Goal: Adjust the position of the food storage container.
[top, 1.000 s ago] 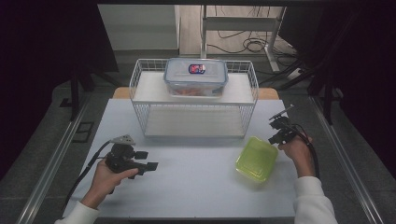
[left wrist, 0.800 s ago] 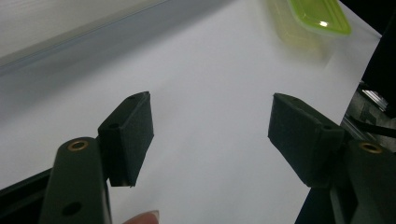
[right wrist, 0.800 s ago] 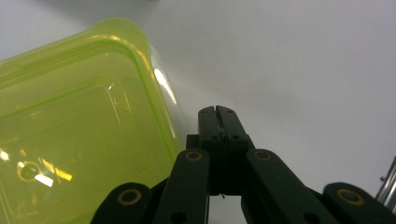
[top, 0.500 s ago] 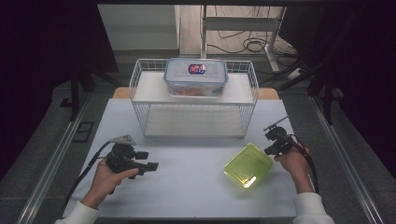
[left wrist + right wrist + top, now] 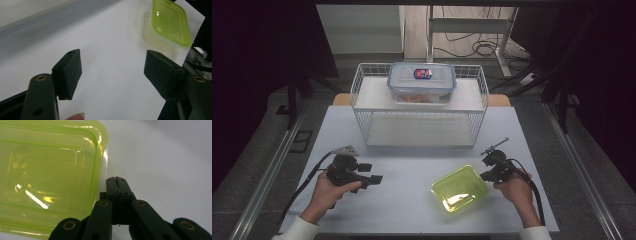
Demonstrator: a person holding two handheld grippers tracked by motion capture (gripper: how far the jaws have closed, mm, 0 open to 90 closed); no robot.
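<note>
A yellow-green lidded plastic container (image 5: 459, 189) lies on the white table (image 5: 412, 215), right of centre. My right gripper (image 5: 486, 170) is shut, its tips right against the container's right side. In the right gripper view the closed jaws (image 5: 115, 180) sit beside the container's rim (image 5: 50, 177), and nothing shows between them. My left gripper (image 5: 377, 179) rests low at the front left, open and empty. In the left gripper view its pads (image 5: 70, 72) stand wide apart over bare table, with the container (image 5: 170, 22) farther off.
A white wire rack (image 5: 419, 107) stands at the back of the table. On its top shelf sits a clear box with a blue-edged lid (image 5: 422, 82). Cables trail from both grippers toward the front edge. Dark floor and metal rails flank the table.
My right hand has moved left and toward the front edge, and the green container has slid that way with it. The left hand has stayed put.
</note>
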